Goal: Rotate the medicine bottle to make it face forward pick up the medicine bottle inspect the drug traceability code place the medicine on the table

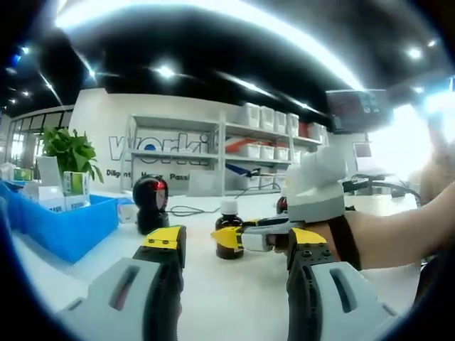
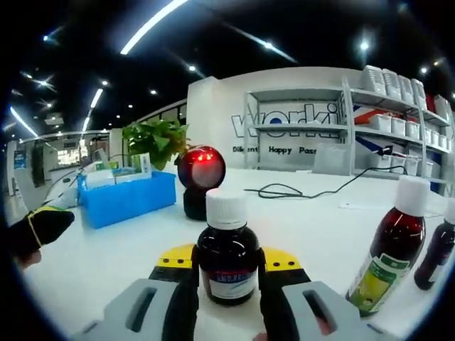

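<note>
White table [image 2: 106, 249]: medicine bottle [image 2: 227, 259] between right gripper [image 2: 227, 273] jaws.

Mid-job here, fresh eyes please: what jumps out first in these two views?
In the right gripper view, the right gripper is closed on a dark medicine bottle with a white cap, standing upright on the white table. Behind it sits a black scanner glowing red, with a blue bin to its left.
</note>
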Motion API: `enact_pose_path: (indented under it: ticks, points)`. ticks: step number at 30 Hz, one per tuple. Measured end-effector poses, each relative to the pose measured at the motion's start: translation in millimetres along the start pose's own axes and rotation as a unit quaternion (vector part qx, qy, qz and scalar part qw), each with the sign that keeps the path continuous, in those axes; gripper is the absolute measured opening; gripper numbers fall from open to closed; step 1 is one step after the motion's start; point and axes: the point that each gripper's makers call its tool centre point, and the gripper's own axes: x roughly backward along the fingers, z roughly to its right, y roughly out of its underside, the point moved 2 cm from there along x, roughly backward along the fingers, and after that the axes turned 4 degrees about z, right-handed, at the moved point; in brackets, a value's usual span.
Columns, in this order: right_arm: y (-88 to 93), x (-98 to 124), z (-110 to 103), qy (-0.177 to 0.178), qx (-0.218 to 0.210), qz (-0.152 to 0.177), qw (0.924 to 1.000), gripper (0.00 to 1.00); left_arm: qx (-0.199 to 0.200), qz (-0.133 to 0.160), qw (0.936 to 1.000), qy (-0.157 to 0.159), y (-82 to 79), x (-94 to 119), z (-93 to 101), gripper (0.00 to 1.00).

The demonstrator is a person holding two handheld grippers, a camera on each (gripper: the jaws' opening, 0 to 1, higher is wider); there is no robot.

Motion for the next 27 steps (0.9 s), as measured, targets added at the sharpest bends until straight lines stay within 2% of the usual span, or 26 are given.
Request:
enact_pose_path:
  ticks: [2,6,8,10,11,12,16,18,21,23,27]
  points:
    - [2.7,2.6,-1.3,-0.023,-0.033,-0.002,0.9992,0.29,0.000,0.000,1.0000,0.000,0.2,0.0,0.0,0.48]
    - [3.4,6.3,1.9,-0.062,-0.020,0.005,0.9978,0.32,-0.001,0.000,1.0000,0.001,0.6,-0.3,-0.6,0.48]
    - [-4.5,3.2,6.0,-0.090,0.036,0.026,0.9949,0.34,-0.001,-0.001,1.0000,0.001,0.9,-0.6,-1.1,0.48]
    - [-1.7,4.2,8.7,-0.105,0.059,0.019,0.9925,0.38,-0.001,-0.002,1.0000,0.002,1.1,-0.8,-0.2,0.48]
    - [-2.1,3.4,7.7,-0.124,0.060,0.020,0.9903,0.38,-0.001,-0.002,1.0000,0.003,1.0,-0.9,0.6,0.48]
    - [-4.0,2.5,11.1,-0.125,0.055,0.021,0.9905,0.38,-0.001,-0.003,1.0000,0.005,1.4,-1.0,0.5,0.48]
    - [-6.8,2.5,2.0,-0.186,0.062,0.013,0.9806,0.37,-0.002,-0.001,1.0000,0.007,0.5,-0.7,2.2,0.48]
    - [-6.5,-3.0,5.1,-0.193,0.062,0.009,0.9793,0.36,-0.001,-0.001,1.0000,0.008,0.6,-0.7,2.5,0.48]
    - [-6.7,-6.7,2.1,-0.218,0.040,0.009,0.9751,0.30,-0.001,-0.002,1.0000,0.009,0.7,-0.5,2.9,0.48]
    - [-4.6,-11.1,1.7,-0.224,0.022,0.006,0.9744,0.29,0.000,-0.001,0.9999,0.010,0.5,-0.6,3.5,0.48]
    - [-1.5,-6.8,-1.0,-0.223,0.024,0.006,0.9746,0.29,0.001,-0.002,0.9999,0.010,0.5,-0.6,3.8,0.48]
